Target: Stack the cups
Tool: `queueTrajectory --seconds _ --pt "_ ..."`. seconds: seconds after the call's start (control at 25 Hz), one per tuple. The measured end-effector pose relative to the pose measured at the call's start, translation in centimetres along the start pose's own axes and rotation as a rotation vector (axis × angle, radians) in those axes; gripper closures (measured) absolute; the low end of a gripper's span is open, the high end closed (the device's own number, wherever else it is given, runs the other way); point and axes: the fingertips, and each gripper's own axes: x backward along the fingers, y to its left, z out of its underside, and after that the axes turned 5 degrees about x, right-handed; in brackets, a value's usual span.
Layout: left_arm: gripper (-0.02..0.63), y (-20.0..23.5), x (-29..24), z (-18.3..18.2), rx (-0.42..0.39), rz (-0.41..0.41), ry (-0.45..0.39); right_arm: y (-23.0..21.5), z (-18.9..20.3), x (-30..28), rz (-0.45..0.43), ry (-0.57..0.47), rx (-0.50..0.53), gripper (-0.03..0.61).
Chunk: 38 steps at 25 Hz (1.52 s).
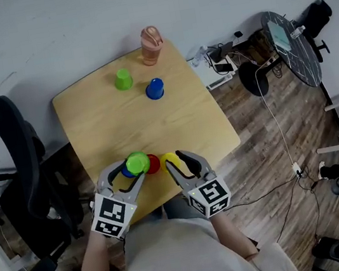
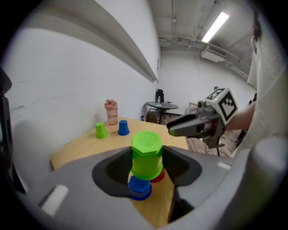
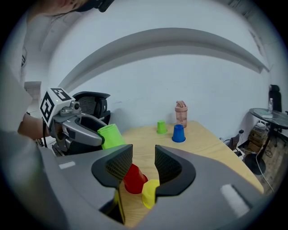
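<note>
My left gripper (image 1: 130,170) (image 2: 146,165) is shut on an upside-down green cup (image 1: 138,162) (image 2: 146,152), held just over an upside-down blue cup (image 1: 126,171) (image 2: 139,187) at the table's near edge. A red cup (image 1: 154,163) (image 3: 133,179) and a yellow cup (image 1: 169,158) (image 3: 150,193) stand beside them. My right gripper (image 1: 177,160) (image 3: 143,164) is open above the red and yellow cups, with its pads pressing on neither. A second green cup (image 1: 123,79) and a second blue cup (image 1: 155,89) stand upside down at the far side.
A pink bottle (image 1: 151,45) stands at the far edge of the wooden table (image 1: 154,118). A black office chair (image 1: 16,163) is at the left. A round dark table (image 1: 290,47) and cables on the floor are at the right.
</note>
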Motion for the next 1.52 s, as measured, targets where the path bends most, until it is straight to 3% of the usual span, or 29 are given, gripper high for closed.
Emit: queueTrajectory --seconds 0.2,0.4,1.52 --pt "0.353 -0.5 -0.6 1.7 -0.035 -0.018 0.063 0.4 0.3 0.8 0.02 -0.004 -0.006 0.423" --pt "0.351 -0.5 -1.4 2.3 -0.08 -0.032 0.07 0.4 0.5 1.4 0.043 -0.003 -0.012 0.422" --pt "0.332 -0.9 -2.7 3.3 -0.093 0.011 0.075 -0.5 0.4 1.7 0.085 0.0 -0.024 0.422"
